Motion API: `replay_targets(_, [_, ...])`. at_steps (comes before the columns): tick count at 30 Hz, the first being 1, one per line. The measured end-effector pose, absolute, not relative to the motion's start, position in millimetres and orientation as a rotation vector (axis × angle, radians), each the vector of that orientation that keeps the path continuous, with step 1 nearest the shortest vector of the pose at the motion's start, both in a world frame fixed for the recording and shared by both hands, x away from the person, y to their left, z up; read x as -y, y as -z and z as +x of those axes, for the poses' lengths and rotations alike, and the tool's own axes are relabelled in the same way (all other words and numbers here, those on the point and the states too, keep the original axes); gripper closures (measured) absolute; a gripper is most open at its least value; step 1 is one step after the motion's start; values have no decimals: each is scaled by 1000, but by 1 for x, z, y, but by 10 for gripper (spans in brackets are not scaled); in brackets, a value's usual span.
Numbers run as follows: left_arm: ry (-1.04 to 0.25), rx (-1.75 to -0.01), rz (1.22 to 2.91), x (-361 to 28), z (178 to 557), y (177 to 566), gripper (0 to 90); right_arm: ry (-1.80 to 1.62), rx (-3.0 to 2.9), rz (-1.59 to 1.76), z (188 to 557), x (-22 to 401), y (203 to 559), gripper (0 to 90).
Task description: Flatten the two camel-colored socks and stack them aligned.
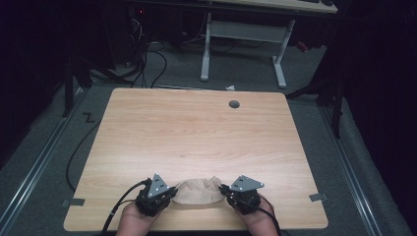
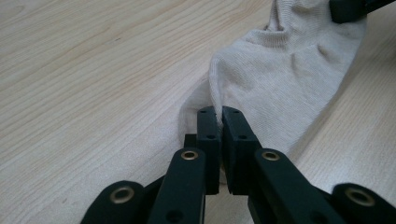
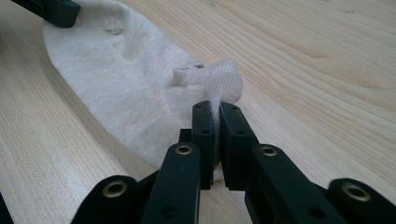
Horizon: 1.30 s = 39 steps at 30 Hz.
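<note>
Sock (image 1: 198,192) of pale beige knit lies flat on the wooden table (image 1: 196,128), close to the near edge and roughly midway along it, between the two hands. In the left gripper view the sock (image 2: 285,79) spreads away from the jaws with a folded ridge running up its near side; in the right gripper view the sock (image 3: 121,88) shows its ribbed cuff curled over in a small roll just ahead of the jaws.

Left gripper (image 1: 169,192) has its jaws brought together on the left end of the sock, a thin edge of fabric pinched between the pads, as the left gripper (image 2: 222,114) shows plainly in its own view. Right gripper (image 1: 225,191) is clamped the same way on the opposite end, the right gripper (image 3: 216,109) nipping the cloth right below the rolled cuff. Whether the sock is stretched taut between them or merely lies slack is hard to judge from above, though it looks to rest on the wood.

Each gripper carries a grey three-cornered plate on top, and black cables trail back toward the near edge. Farther out, a round grommet hole (image 1: 234,104) sits near the far edge of the table, and a white desk frame (image 1: 243,34) stands on the grey floor behind.
</note>
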<state>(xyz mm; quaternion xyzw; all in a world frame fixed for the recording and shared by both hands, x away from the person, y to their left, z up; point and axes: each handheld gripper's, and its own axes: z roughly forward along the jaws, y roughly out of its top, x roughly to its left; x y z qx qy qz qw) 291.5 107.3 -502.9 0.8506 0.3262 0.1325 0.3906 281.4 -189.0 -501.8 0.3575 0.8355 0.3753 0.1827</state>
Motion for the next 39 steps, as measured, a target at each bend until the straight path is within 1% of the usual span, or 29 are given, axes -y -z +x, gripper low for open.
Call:
replay_targets(4, [-328, -839, 2193, -105, 293, 508, 854, -1028, -2383, 1024, 284, 188, 506, 852])
replay_targets(10, [-358, -839, 2228, -103, 295, 513, 836, -983, -2417, 1041, 287, 187, 513, 843])
replay_targets(18, [-374, -850, 2242, -102, 300, 518, 808, -961, -2420, 1054, 292, 188, 519, 800])
replay_targets(20, [-379, -851, 2240, -102, 300, 518, 791, -963, -2418, 1058, 293, 188, 519, 780])
replay_targets(22, [-386, -853, 2230, -103, 300, 517, 751, -981, -2411, 1063, 293, 189, 518, 754])
replay_targets(24, [-385, -853, 2219, -104, 301, 515, 722, -998, -2390, 1071, 292, 190, 515, 712])
replay_targets(28, [-397, -858, 2195, -106, 301, 513, 667, -1033, -2354, 1064, 291, 191, 511, 674])
replay_targets(31, [-409, -858, 2179, -107, 302, 511, 620, -1050, -2333, 1065, 291, 192, 509, 655])
replay_targets(39, [-424, -863, 2144, -112, 307, 508, 558, -1094, -2260, 1110, 297, 203, 505, 629])
